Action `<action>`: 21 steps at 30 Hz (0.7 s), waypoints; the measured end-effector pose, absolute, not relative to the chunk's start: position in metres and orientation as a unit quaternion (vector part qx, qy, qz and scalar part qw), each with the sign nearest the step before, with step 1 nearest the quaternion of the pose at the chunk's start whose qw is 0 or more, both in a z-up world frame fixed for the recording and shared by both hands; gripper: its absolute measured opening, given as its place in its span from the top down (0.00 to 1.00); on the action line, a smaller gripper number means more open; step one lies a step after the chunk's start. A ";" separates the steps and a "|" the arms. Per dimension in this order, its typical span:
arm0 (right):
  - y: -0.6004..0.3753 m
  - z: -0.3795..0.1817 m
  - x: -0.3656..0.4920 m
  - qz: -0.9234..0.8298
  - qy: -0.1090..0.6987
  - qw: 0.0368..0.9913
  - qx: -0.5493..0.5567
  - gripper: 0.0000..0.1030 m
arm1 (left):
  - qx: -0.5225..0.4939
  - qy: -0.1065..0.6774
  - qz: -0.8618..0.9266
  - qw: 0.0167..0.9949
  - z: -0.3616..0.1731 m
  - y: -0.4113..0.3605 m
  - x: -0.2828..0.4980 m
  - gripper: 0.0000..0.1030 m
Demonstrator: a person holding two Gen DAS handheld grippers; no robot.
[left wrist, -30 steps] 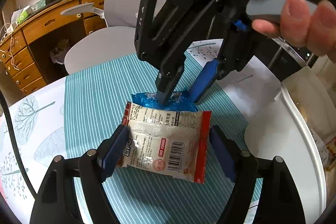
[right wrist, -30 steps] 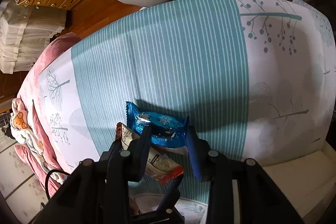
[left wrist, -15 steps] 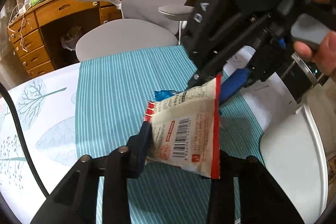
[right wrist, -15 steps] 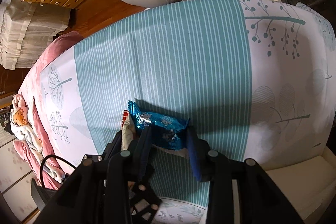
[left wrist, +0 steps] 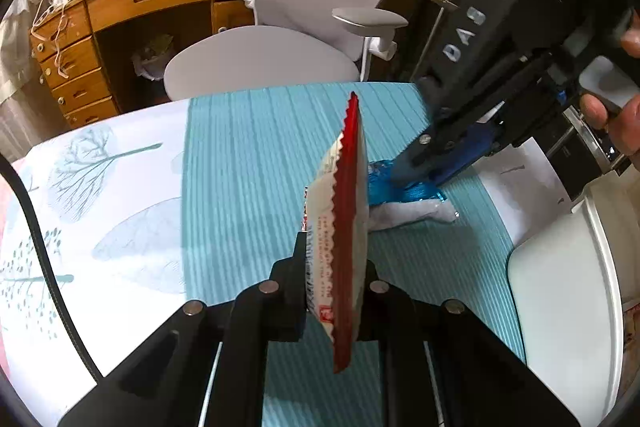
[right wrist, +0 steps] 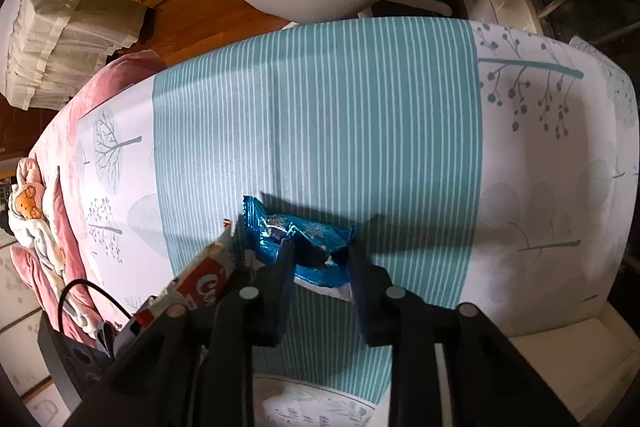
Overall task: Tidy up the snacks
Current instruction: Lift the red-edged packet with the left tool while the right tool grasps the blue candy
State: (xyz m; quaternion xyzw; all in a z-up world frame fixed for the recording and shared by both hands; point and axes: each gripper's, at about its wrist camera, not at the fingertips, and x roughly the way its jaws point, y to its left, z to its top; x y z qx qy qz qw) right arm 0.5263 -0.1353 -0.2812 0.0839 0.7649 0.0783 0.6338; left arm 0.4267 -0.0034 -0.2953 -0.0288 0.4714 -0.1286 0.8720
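My left gripper (left wrist: 334, 259) is shut on a white snack packet with red edges (left wrist: 344, 227), held edge-on above the striped teal tablecloth (left wrist: 248, 167). The same packet shows at the lower left of the right wrist view (right wrist: 204, 279). A shiny blue snack packet (right wrist: 304, 243) lies on the cloth between the fingers of my right gripper (right wrist: 320, 251). Its jaws are closing and the pads press the wrapper, which buckles upward. The left wrist view shows the right gripper (left wrist: 416, 175) coming down on the blue packet (left wrist: 400, 191), with a pale wrapper (left wrist: 416, 215) under it.
A white tray (left wrist: 560, 287) sits at the table's right edge. A grey office chair (left wrist: 280, 59) and a wooden desk (left wrist: 120, 7) stand beyond the table. A person's hand (left wrist: 616, 115) holds the right gripper. Pink bedding (right wrist: 60, 227) lies to the left.
My left gripper closed on the white and red packet, lifted it off the cloth and turned it on edge. The right jaws narrowed around the blue packet, which crumpled.
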 end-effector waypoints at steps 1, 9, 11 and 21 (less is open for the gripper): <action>-0.135 -0.280 0.526 0.080 0.763 0.636 0.082 0.78 | -0.037 0.474 -0.123 0.871 -0.295 0.001 0.425 0.90; -0.140 -0.275 0.519 0.080 0.750 0.652 0.080 0.84 | -0.101 0.501 -0.088 0.855 -0.295 0.035 0.404 0.90; -0.143 -0.270 0.516 0.082 0.746 0.657 0.077 0.90 | -0.111 0.506 -0.080 0.851 -0.295 0.042 0.395 0.90; -0.143 -0.248 0.498 0.091 0.732 0.670 0.086 0.93 | -0.177 0.530 -0.042 0.828 -0.296 0.070 0.348 0.90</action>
